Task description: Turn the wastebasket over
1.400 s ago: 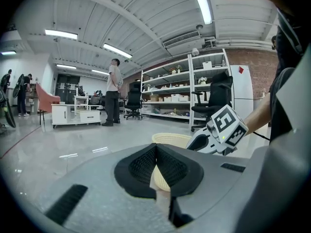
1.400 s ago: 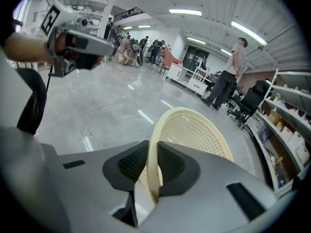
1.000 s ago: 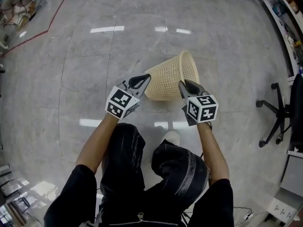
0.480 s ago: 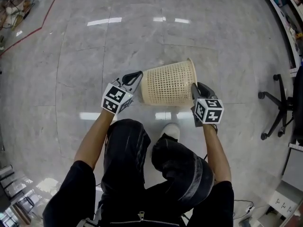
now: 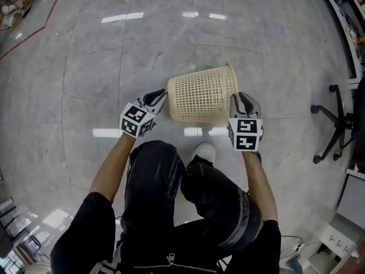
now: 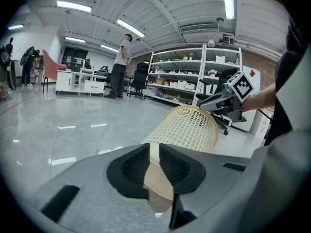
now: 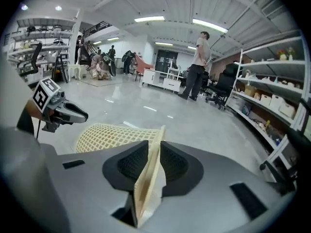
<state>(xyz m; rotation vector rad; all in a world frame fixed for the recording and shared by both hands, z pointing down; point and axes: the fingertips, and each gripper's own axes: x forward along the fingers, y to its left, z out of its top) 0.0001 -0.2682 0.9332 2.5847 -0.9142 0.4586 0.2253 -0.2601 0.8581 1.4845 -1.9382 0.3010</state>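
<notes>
The cream lattice wastebasket (image 5: 202,99) lies on its side between my two grippers, base to the left and open rim to the right. My left gripper (image 5: 162,96) has the basket's base edge (image 6: 158,178) between its pads. Those jaws have just been opening slightly, and the edge still fills the gap. My right gripper (image 5: 242,99) is shut on the basket's rim (image 7: 153,164), which stands on edge between the pads. In the left gripper view the basket (image 6: 187,127) runs away toward the right gripper (image 6: 218,101). The right gripper view shows its mesh side (image 7: 116,135) and the left gripper (image 7: 73,114).
A black office chair (image 5: 333,130) stands on the polished grey floor at the right. The person's white shoe (image 5: 204,152) is just below the basket. Shelving (image 6: 184,81) lines the far wall, and a person (image 7: 197,67) stands farther off. A red line (image 5: 34,33) crosses the floor at upper left.
The basket has turned from a tilt with its rim pointing away to lying level with the rim at the right. Both grippers came down with it, and the right one swung round to the rim side.
</notes>
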